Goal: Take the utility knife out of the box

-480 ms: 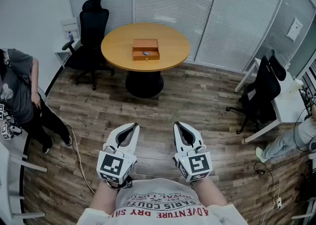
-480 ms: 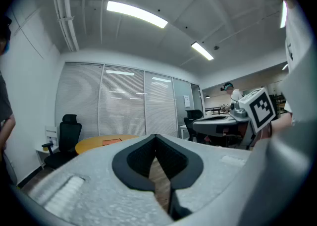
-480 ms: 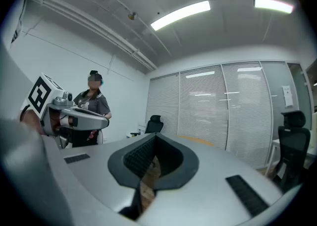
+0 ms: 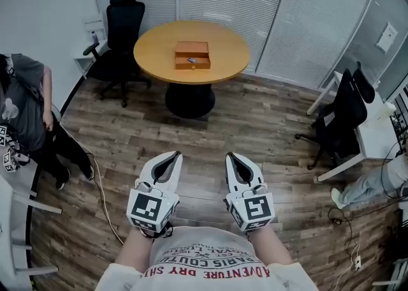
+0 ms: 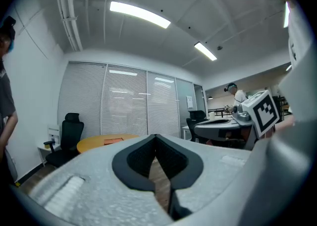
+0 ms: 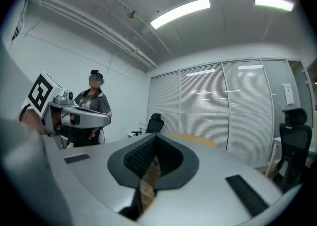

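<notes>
A small orange wooden box (image 4: 192,55) stands on the round wooden table (image 4: 159,41) across the room, its drawer pulled open toward me. A small dark thing, likely the utility knife (image 4: 190,60), lies in the drawer. Both grippers are held level close to my body, far from the table. My left gripper (image 4: 175,154) is shut and holds nothing, and so is my right gripper (image 4: 231,155). In the left gripper view the closed tips (image 5: 156,136) point toward the table (image 5: 99,142) and box (image 5: 113,140). In the right gripper view the closed tips (image 6: 155,135) hide most of the table (image 6: 198,141).
Wood floor lies between me and the table. A black office chair (image 4: 124,22) stands left of the table. A person (image 4: 25,111) stands at the far left. Another black chair (image 4: 341,120) and a white desk (image 4: 373,143) are on the right. A cable (image 4: 102,200) runs along the floor.
The table and box sit slightly higher in the head view. Both grippers stay shut near my body, almost where they were.
</notes>
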The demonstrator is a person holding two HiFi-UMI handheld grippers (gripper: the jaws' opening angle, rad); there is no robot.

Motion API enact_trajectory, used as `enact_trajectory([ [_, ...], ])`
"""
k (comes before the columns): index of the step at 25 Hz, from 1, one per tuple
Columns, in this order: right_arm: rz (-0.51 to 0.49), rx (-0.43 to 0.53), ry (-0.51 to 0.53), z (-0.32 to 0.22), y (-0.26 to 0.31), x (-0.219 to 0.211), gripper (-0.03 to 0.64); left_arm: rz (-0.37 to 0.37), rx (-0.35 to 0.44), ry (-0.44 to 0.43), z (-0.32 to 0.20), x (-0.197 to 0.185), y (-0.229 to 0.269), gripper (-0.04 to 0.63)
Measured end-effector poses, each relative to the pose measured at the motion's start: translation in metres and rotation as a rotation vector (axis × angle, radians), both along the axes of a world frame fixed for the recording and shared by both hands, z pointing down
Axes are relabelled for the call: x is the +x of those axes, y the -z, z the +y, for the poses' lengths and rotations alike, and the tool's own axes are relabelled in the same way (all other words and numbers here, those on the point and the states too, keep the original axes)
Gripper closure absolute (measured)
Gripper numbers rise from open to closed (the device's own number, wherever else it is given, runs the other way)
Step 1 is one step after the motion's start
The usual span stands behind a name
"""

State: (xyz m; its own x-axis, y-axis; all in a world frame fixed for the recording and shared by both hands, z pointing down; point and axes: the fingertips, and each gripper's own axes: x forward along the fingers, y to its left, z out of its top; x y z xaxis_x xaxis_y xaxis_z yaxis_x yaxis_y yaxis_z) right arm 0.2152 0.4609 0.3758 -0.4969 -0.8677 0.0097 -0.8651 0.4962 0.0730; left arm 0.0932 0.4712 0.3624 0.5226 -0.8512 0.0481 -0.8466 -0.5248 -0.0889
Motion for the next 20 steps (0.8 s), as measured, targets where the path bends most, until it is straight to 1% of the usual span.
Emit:
enact_trajectory([
  [3, -0.048, -0.023, 0.043, 0.0, -0.004, -0.004, 0.61, 0.003, -0.02, -0.01, -0.003, 0.002, -0.007, 0.6],
  [7, -0.031, -0.088, 0.039, -0.01, -0.021, -0.007, 0.609, 0.011, -0.056, -0.023, -0.013, 0.003, -0.017, 0.6],
  [10, -0.028, -0.133, 0.019, -0.029, -0.033, -0.012, 0.609, -0.044, -0.084, -0.039, -0.03, -0.001, -0.032, 0.6],
  [11, -0.022, -0.142, 0.012, -0.036, -0.036, -0.015, 0.609, -0.051, -0.093, -0.046, -0.038, -0.005, -0.036, 0.6],
  [15, 0.008, -0.162, 0.008, -0.074, -0.042, -0.04, 0.609, 0.02, -0.114, -0.074, -0.08, -0.029, -0.04, 0.6],
  [16, 0.016, -0.163, 0.004, -0.087, -0.042, -0.047, 0.609, 0.027, -0.115, -0.085, -0.096, -0.034, -0.04, 0.6],
  [20, 0.023, -0.169, -0.034, -0.141, -0.041, -0.074, 0.609, -0.003, -0.114, -0.137, -0.152, -0.057, -0.041, 0.6],
])
